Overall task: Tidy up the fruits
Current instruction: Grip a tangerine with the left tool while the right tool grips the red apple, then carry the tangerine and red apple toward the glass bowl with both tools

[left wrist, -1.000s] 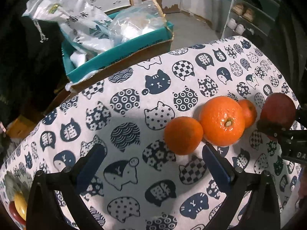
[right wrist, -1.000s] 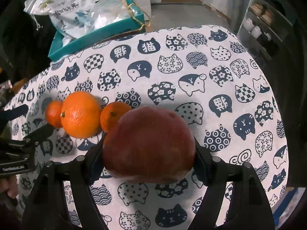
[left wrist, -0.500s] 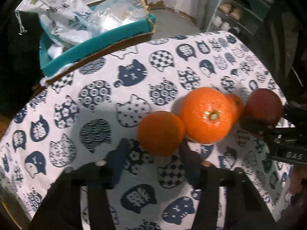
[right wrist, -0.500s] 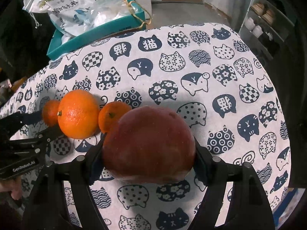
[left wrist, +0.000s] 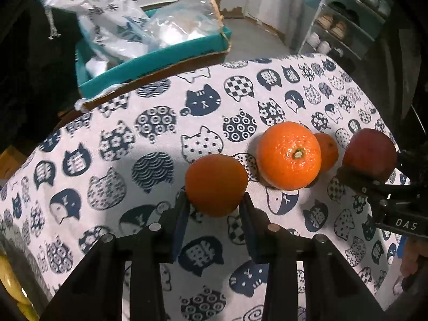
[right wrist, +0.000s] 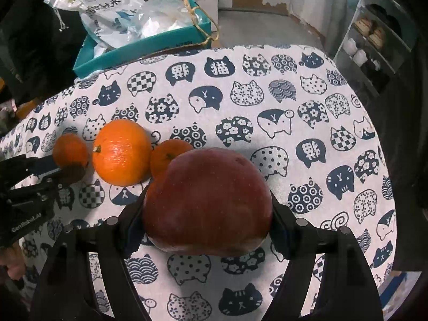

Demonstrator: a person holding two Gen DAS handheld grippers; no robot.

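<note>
Fruit row on cat-print tablecloth [left wrist: 149, 144], two grippers engaged.
Left gripper [left wrist: 215, 208] clamps small mandarin [left wrist: 216, 184] at row's end; right gripper [right wrist: 206, 222] grips red apple [right wrist: 207, 203] beside large orange [right wrist: 121, 152] and second mandarin [right wrist: 167, 155].

White tablecloth [right wrist: 267, 160] with navy cat-head prints (checks, flowers, waves, rings), bright orange large orange [left wrist: 289, 155], two duller orange mandarins [left wrist: 216, 185] [left wrist: 327, 151], dark red apple [right wrist: 207, 200], teal box [left wrist: 171, 50] far left
</note>
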